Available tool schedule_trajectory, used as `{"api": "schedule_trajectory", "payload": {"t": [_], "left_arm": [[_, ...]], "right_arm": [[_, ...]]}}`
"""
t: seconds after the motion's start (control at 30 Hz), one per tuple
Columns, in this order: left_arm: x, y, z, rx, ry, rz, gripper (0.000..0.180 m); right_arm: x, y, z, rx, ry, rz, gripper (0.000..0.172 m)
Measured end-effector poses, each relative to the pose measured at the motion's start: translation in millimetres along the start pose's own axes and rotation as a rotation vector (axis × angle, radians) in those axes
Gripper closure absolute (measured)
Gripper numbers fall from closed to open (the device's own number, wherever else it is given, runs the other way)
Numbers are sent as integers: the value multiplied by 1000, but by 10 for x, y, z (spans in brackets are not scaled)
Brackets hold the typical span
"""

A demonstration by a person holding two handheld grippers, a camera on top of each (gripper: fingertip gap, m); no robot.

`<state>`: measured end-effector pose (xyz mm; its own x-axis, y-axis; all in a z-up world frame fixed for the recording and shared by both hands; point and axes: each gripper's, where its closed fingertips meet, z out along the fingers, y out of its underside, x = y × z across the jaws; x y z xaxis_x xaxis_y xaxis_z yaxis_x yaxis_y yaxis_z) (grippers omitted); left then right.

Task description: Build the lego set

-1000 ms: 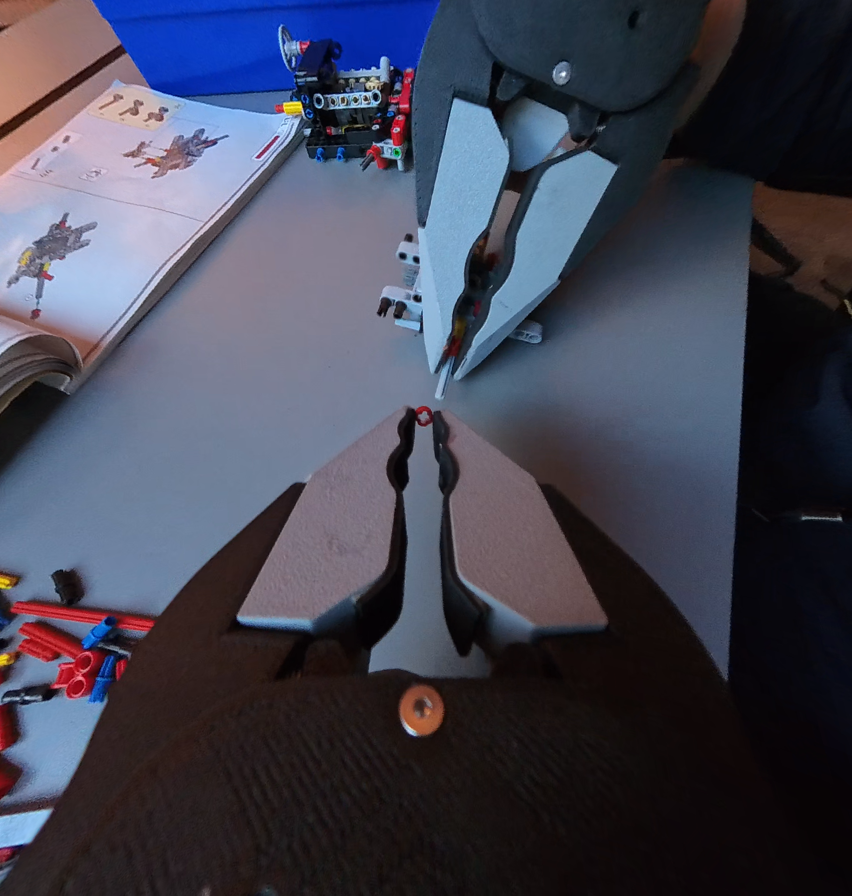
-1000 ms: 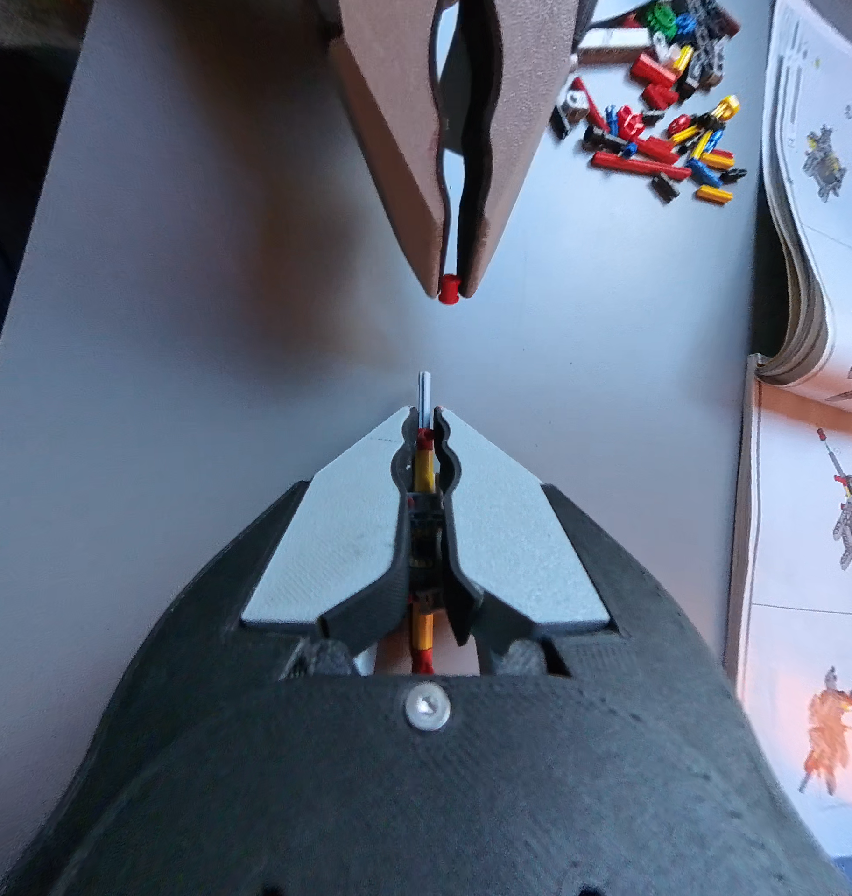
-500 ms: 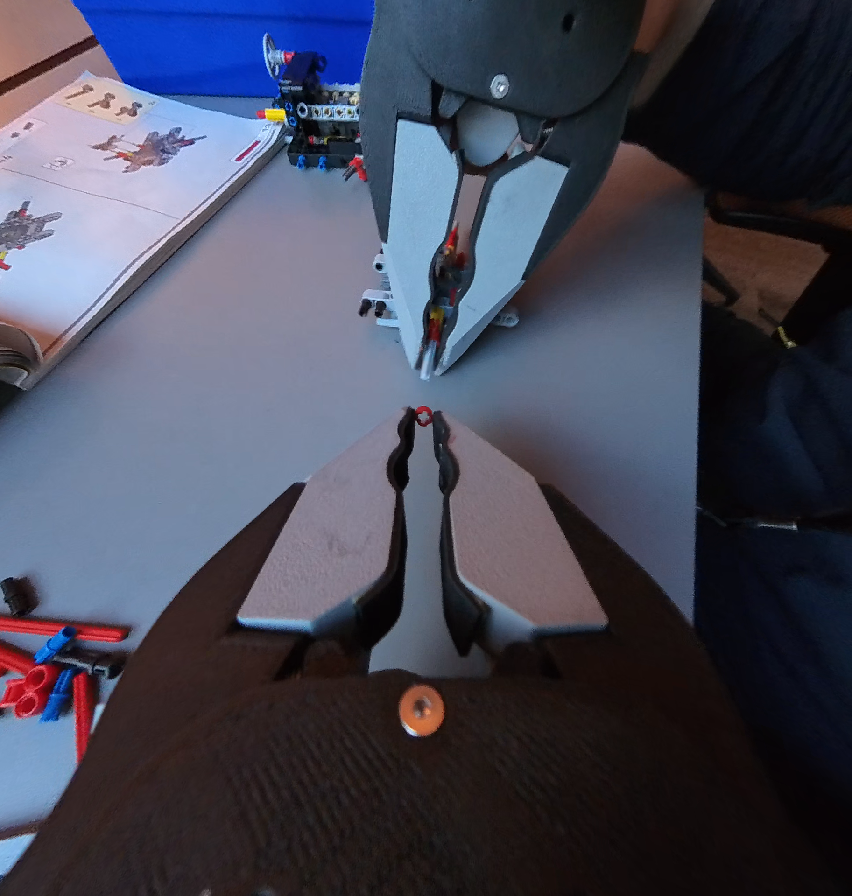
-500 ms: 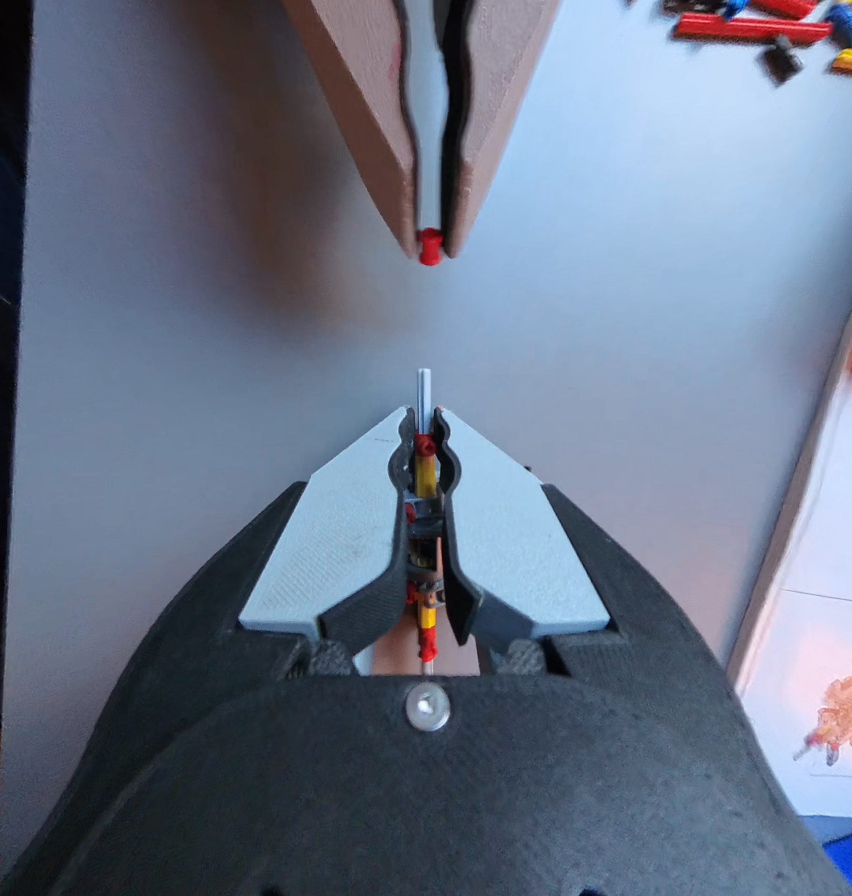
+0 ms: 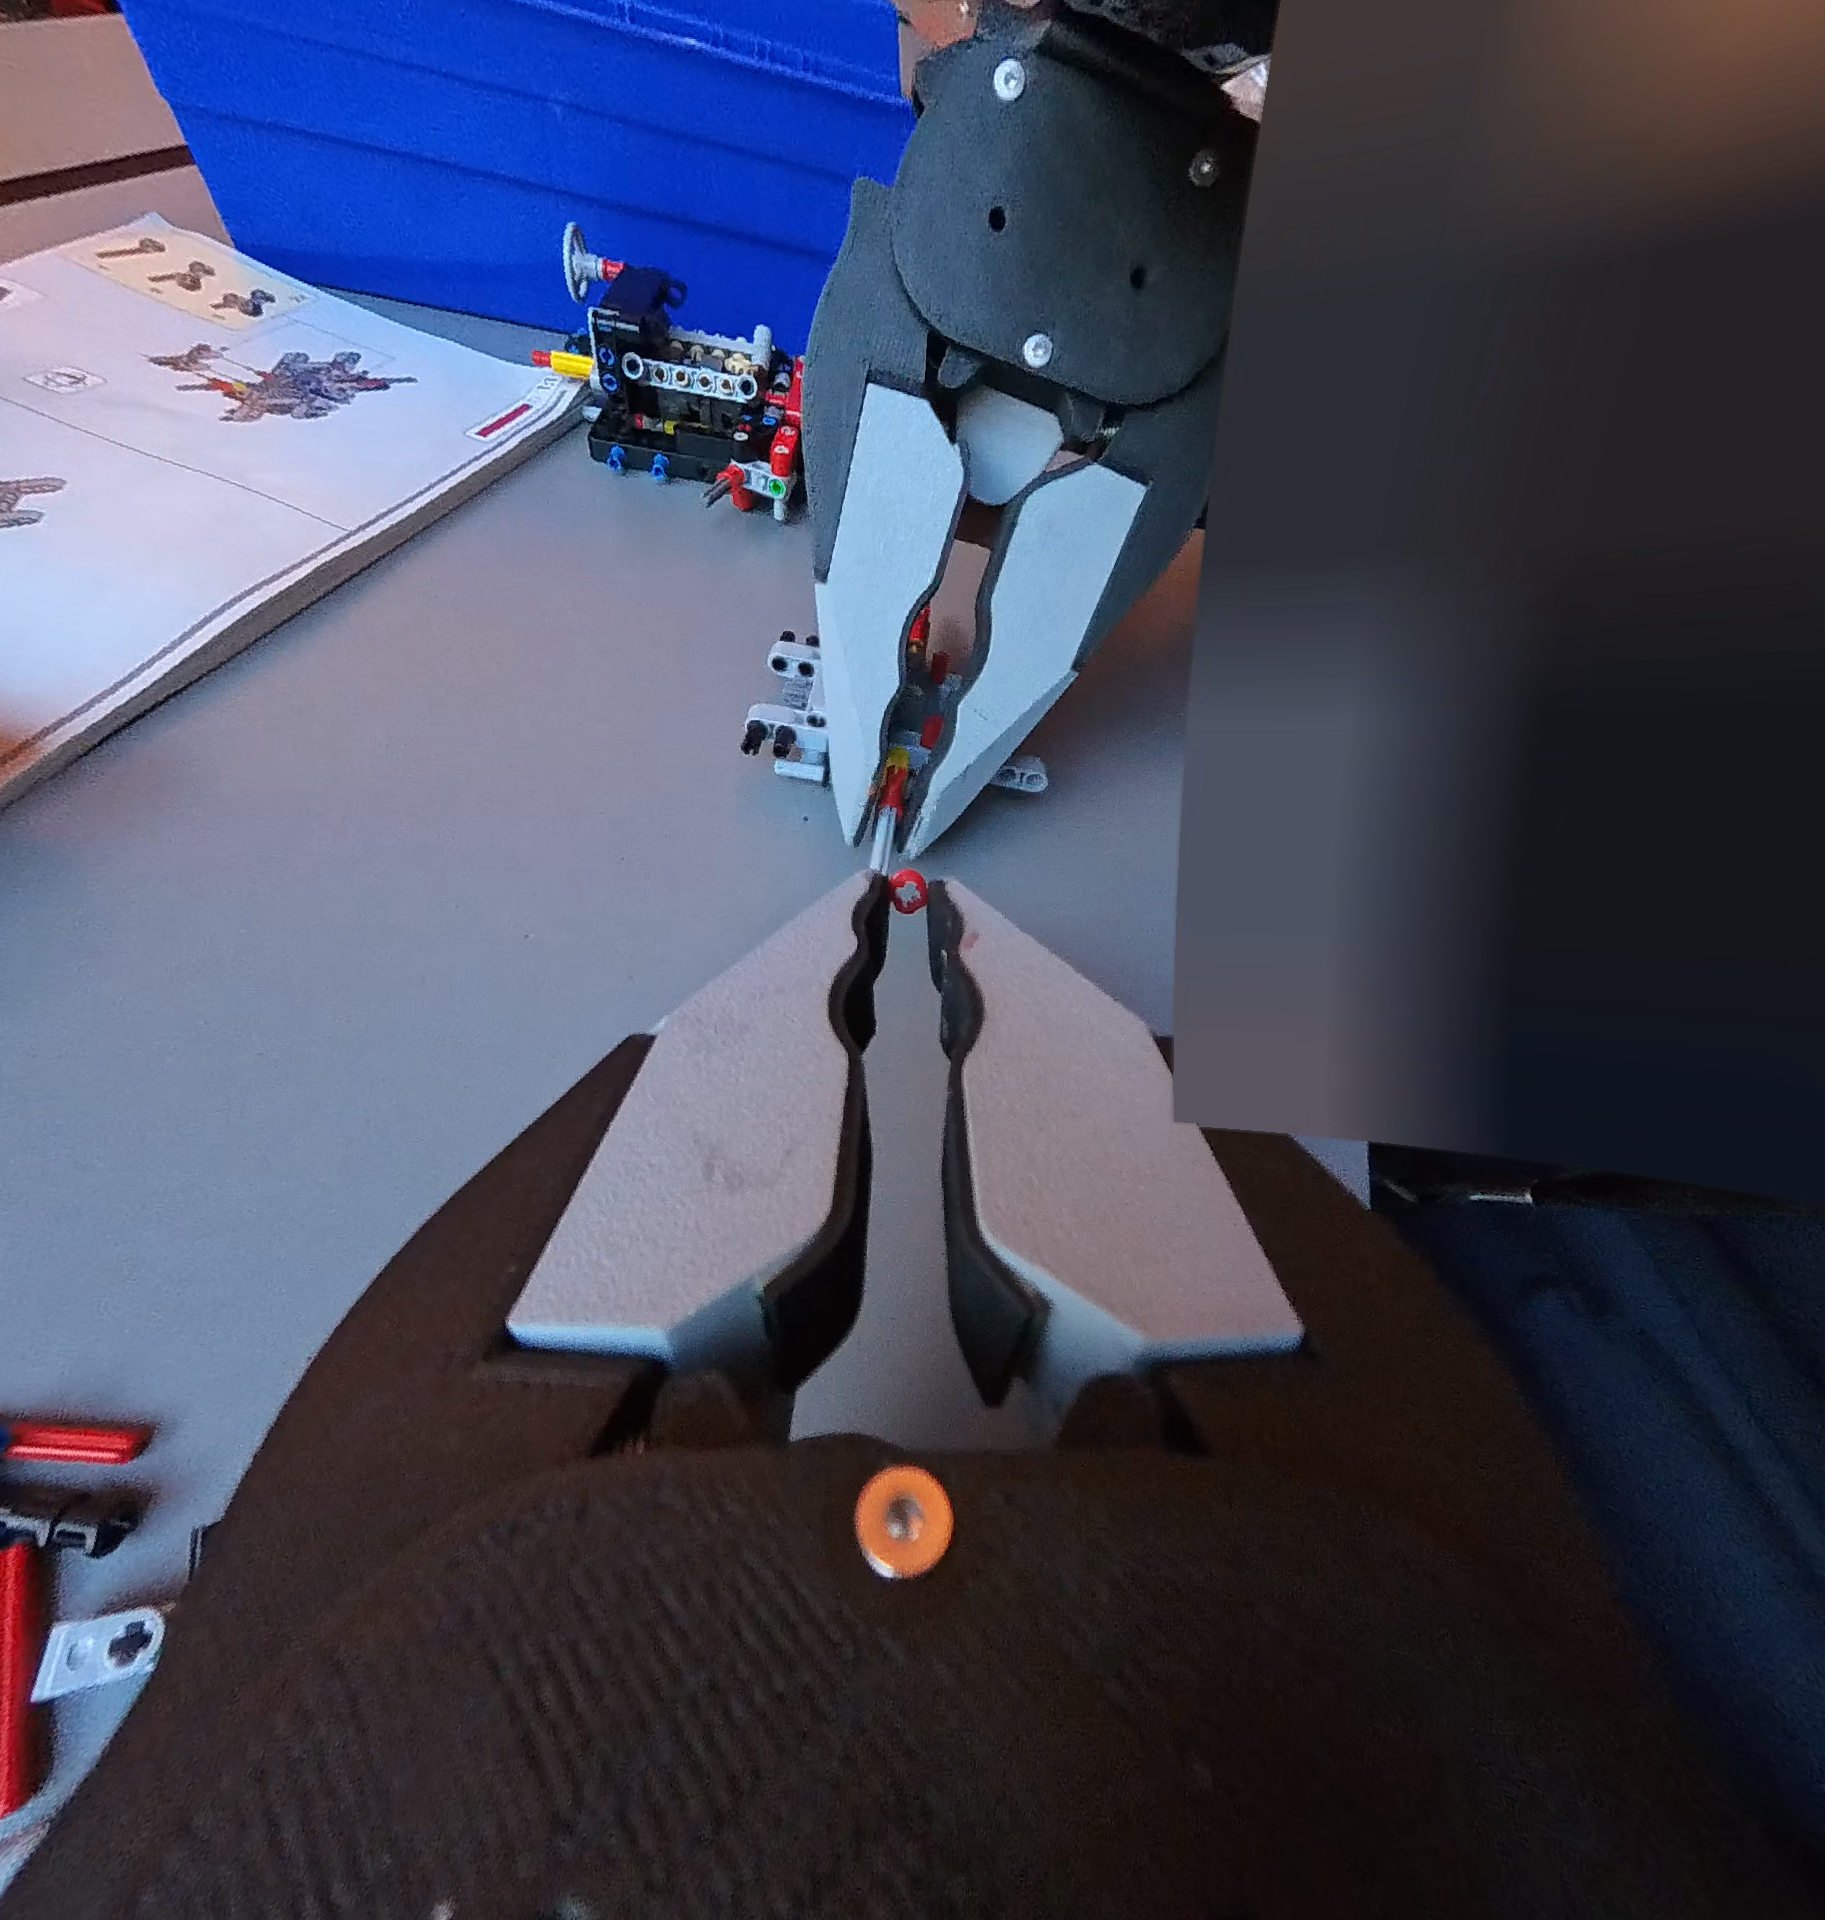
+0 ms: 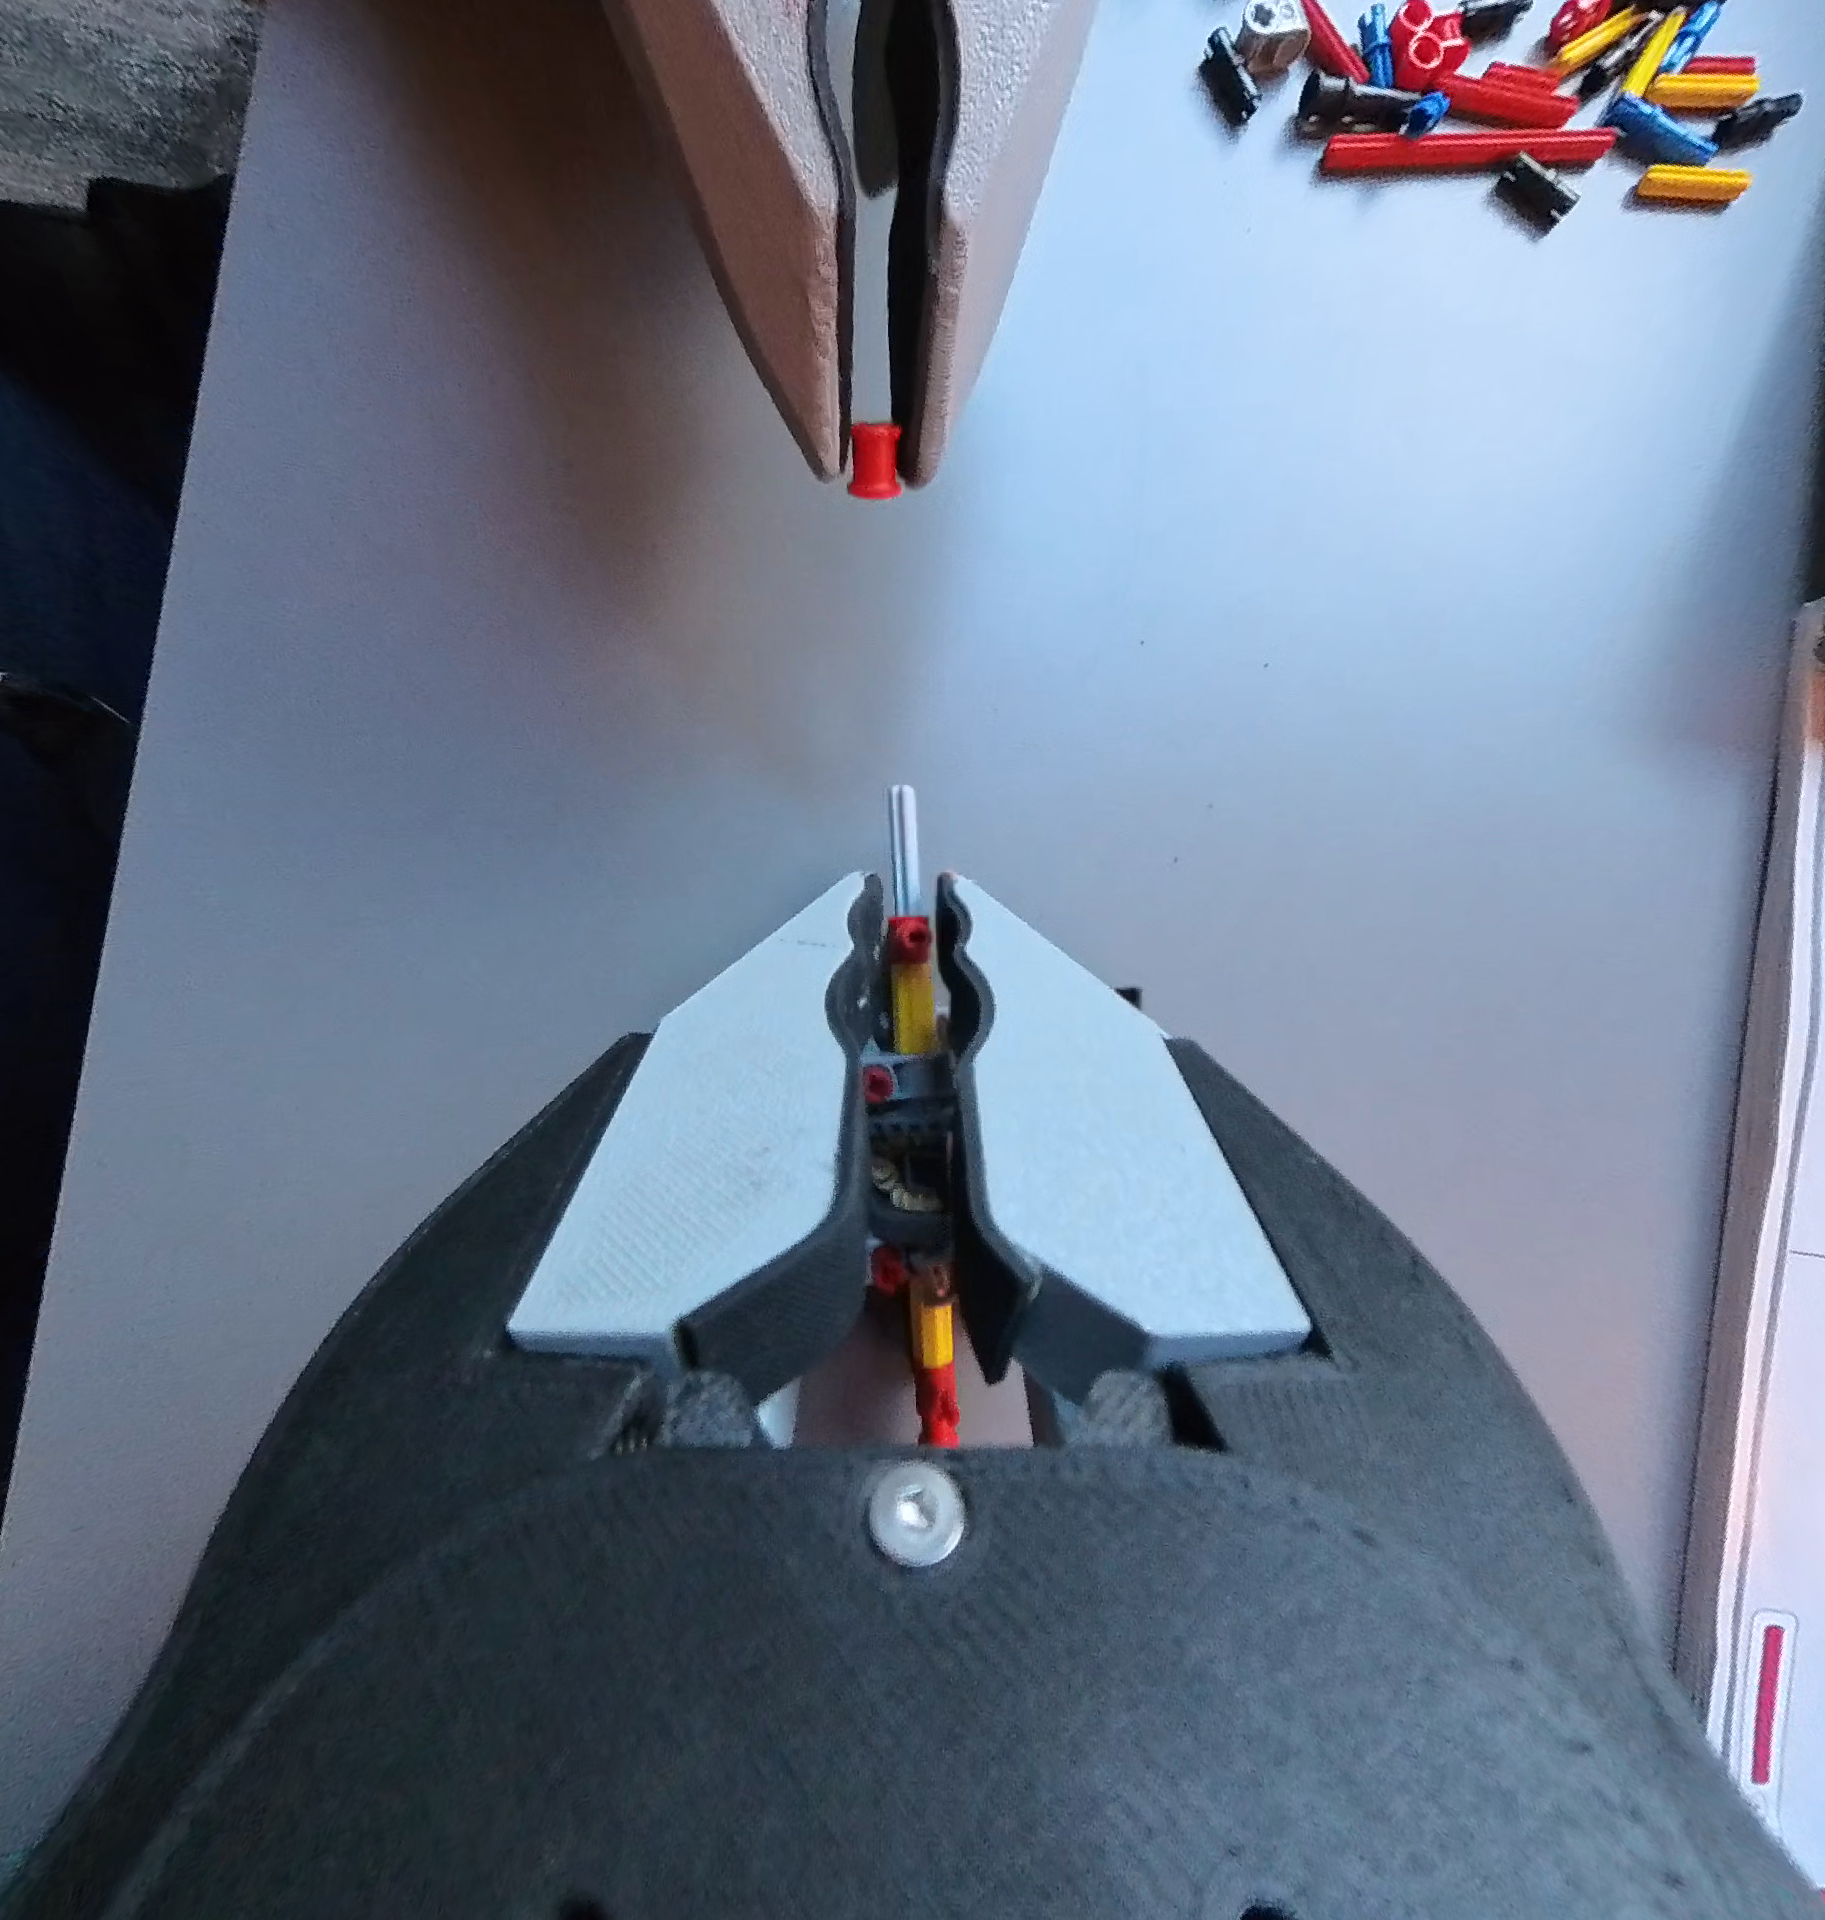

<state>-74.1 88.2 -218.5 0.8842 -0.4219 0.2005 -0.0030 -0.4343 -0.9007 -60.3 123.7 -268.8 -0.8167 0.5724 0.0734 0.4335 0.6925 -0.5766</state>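
My left gripper (image 5: pixel 906 889) is shut on a small red bush (image 5: pixel 906 895) at its very tips, above the grey table (image 5: pixel 420 831). It also shows from in front in the right wrist view (image 6: pixel 874 473), with the red bush (image 6: pixel 874 460) between its brown fingertips. My right gripper (image 6: pixel 903 883) is shut on a slim yellow, red and black assembly (image 6: pixel 910 1003). A thin grey axle (image 6: pixel 902 842) sticks out past its tips toward the bush. In the left wrist view the right gripper (image 5: pixel 892 836) points down at my left tips, and the axle's end (image 5: pixel 884 847) is just beside the bush.
An open instruction booklet (image 5: pixel 212 447) lies at the left, a blue bin (image 5: pixel 523 135) behind it. A partly built model (image 5: pixel 690 395) and small grey pieces (image 5: pixel 788 717) stand behind the right gripper. Loose red, yellow, blue and black parts (image 6: pixel 1490 94) lie in a pile. My hands' fingertips stand some 7 centimeters from each other. It is some 20 centimeters from my right tips to the partly built model (image 5: pixel 690 395).
The two grippers have come closer tip to tip; the axle's end now sits next to the red bush. Both grasps stay as they were, the right fingers a little wider.
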Motion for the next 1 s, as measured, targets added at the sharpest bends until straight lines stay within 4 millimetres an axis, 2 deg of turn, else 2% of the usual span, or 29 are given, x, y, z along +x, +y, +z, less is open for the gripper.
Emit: {"api": "schedule_trajectory", "payload": {"t": [0.37,1.0], "left_arm": [[10,13,22,-13,17,-10,176],[5,3,14,-8,22,-20,176]], "right_arm": [[-27,-51,-104,5,-50,10,165],[-59,-30,-25,-49,-58,2,170]]}}
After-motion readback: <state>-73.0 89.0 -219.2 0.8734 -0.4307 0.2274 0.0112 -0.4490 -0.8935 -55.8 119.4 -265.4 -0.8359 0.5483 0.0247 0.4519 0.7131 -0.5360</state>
